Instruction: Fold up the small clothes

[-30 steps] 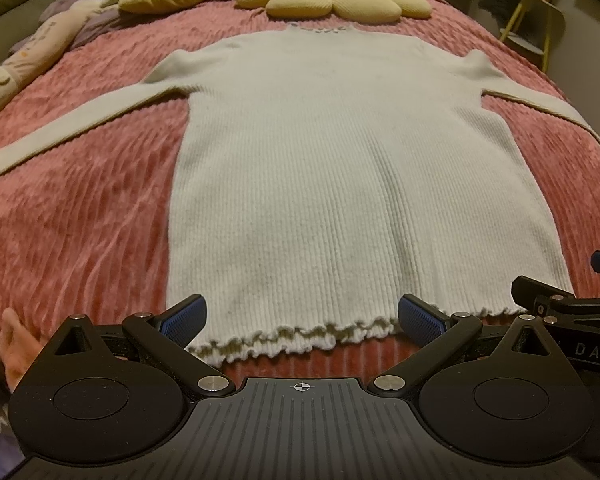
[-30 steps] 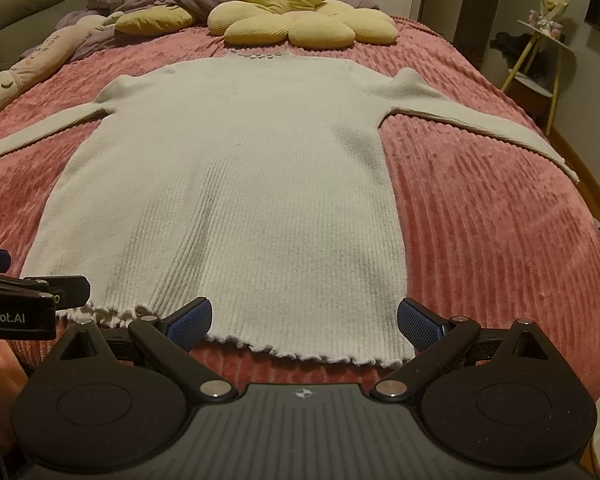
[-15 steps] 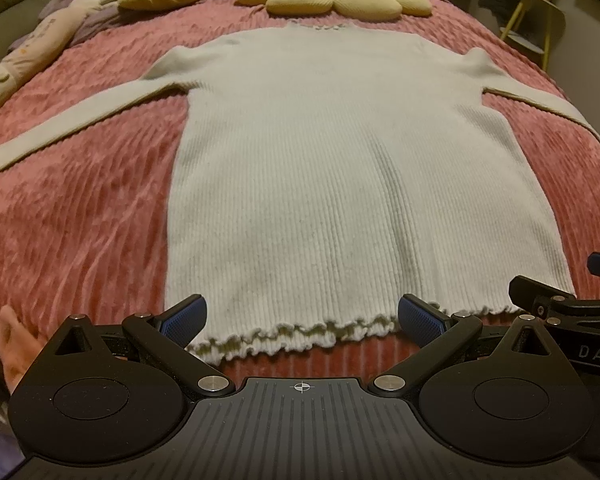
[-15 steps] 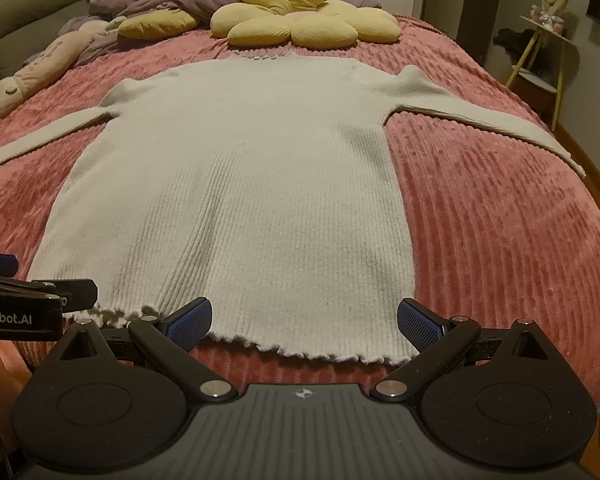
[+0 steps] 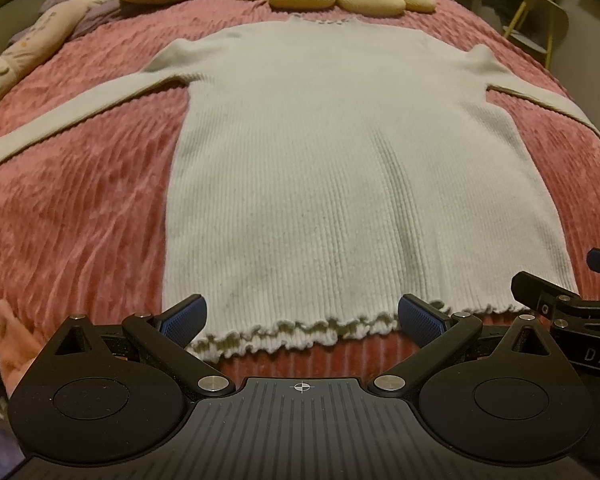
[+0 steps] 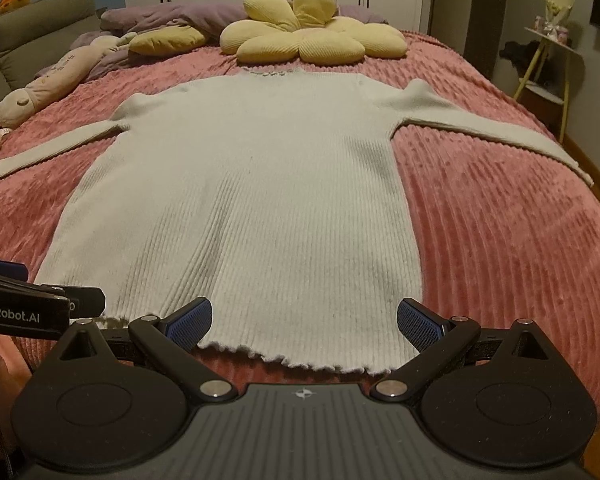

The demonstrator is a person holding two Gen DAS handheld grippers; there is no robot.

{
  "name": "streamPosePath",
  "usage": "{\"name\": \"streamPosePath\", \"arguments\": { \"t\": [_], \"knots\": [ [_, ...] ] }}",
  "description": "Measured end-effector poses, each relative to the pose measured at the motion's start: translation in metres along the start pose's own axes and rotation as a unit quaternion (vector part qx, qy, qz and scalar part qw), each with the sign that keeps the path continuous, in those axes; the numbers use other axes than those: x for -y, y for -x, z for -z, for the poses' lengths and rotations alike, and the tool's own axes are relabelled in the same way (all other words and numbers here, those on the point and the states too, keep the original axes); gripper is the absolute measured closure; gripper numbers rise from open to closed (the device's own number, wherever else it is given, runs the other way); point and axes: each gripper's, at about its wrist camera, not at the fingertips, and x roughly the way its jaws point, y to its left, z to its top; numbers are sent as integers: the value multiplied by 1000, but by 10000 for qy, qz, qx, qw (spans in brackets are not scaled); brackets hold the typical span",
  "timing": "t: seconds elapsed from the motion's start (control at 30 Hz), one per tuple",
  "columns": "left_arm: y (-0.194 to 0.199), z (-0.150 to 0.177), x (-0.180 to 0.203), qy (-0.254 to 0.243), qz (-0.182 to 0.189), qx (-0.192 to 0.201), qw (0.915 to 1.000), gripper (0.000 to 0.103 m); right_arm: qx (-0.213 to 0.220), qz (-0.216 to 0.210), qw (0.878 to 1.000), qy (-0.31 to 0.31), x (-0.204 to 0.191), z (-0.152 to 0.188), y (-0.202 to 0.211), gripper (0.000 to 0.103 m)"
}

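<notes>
A cream ribbed long-sleeved sweater (image 5: 340, 168) (image 6: 252, 200) lies flat on the pink bedspread, both sleeves spread out sideways, ruffled hem nearest me. My left gripper (image 5: 302, 316) is open just above the hem's left half, nothing between its blue pads. My right gripper (image 6: 304, 316) is open over the hem's right half, also holding nothing. Each gripper shows at the other view's edge: the right gripper (image 5: 572, 312) and the left gripper (image 6: 28, 304).
The pink ribbed bedspread (image 6: 500, 240) covers the bed. A yellow flower cushion (image 6: 312, 36), a yellow pillow (image 6: 168, 40), purple bedding and a long plush toy (image 6: 44, 88) lie at the far end. A small yellow-legged side table (image 6: 552, 64) stands to the right.
Both grippers stay open near the hem. The right wrist view has tilted up, showing more of the far wall; the left view has edged slightly towards the sweater.
</notes>
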Motion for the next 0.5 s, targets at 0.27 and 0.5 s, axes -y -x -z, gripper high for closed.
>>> {"name": "streamPosePath", "arguments": {
  "t": [0.27,0.5],
  "knots": [
    [-5,-1,1,10,61,-64,10000,0,-186,-100,9998,-14,0,1,-6,4],
    [-10,-3,3,-3,74,-84,9999,0,-230,-353,9989,-194,9,2,-11,4]
  ]
}}
